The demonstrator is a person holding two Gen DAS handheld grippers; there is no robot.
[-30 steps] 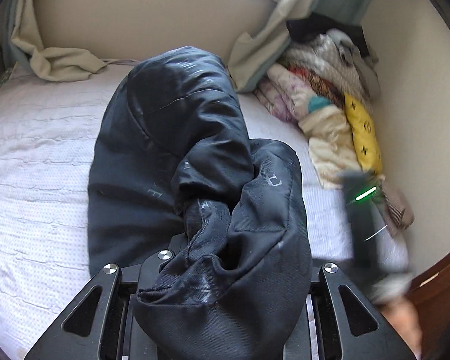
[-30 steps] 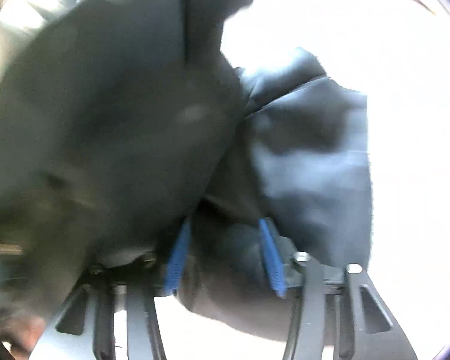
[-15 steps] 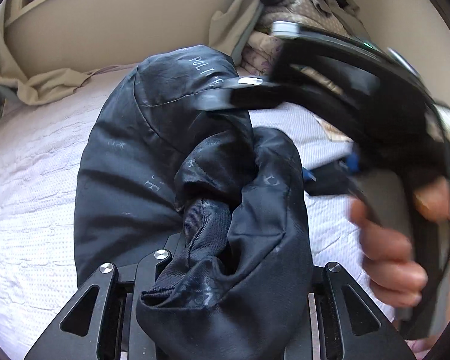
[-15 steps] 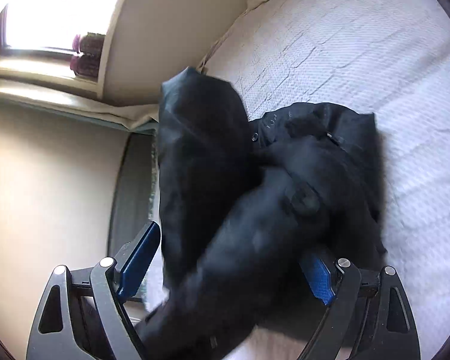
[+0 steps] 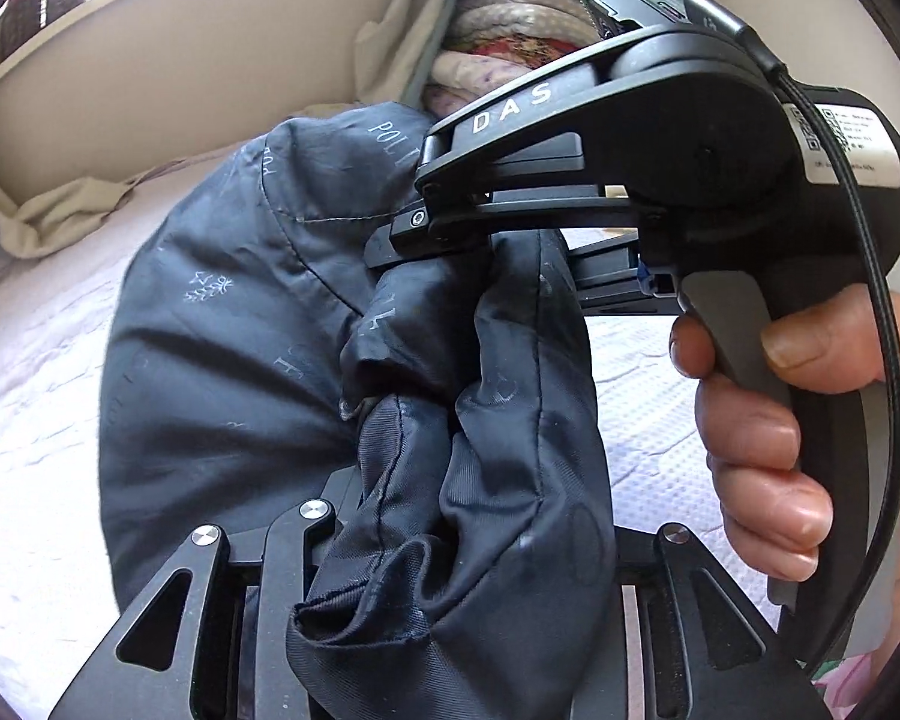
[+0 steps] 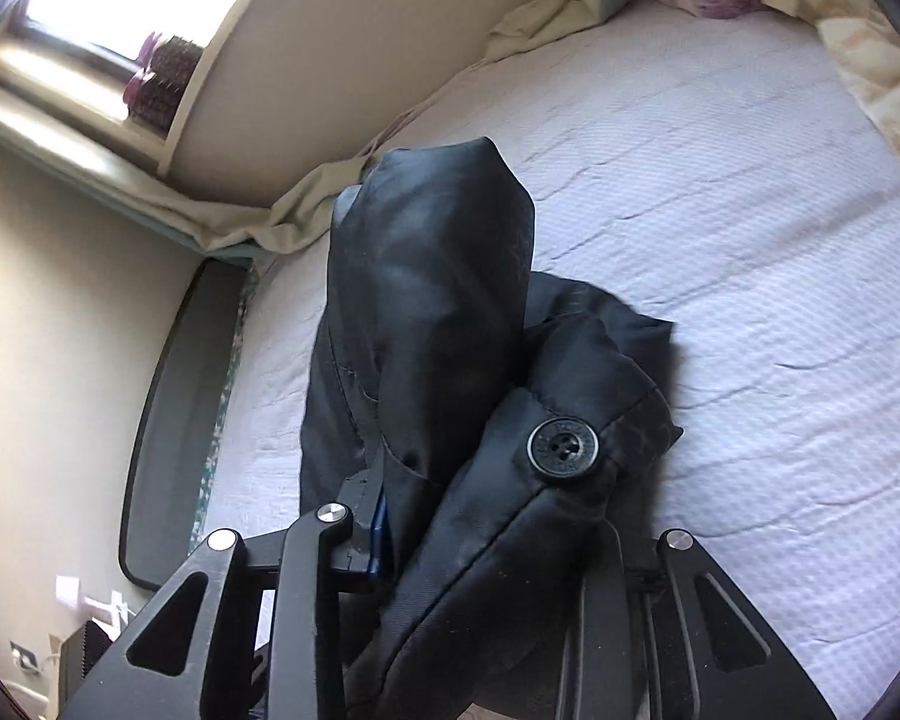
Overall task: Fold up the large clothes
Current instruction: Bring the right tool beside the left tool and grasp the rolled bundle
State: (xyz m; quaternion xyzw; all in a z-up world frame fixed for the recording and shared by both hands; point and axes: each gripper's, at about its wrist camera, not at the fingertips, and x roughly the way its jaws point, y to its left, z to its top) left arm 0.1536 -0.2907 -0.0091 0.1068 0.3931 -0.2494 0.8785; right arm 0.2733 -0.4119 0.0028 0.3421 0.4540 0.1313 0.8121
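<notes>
Here both tongs point(image 5: 450, 540) point(image 6: 480, 540) clamp black coat point(image 5: 240, 360); bed point(image 6: 750, 240) beyond.

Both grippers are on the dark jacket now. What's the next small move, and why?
Probably draw the two grippers apart to spread the black jacket. It hangs bunched in a twisted wad above the bed, the left gripper and right gripper each appear shut on fabric close together, so no edge is straight enough to fold yet.
</notes>
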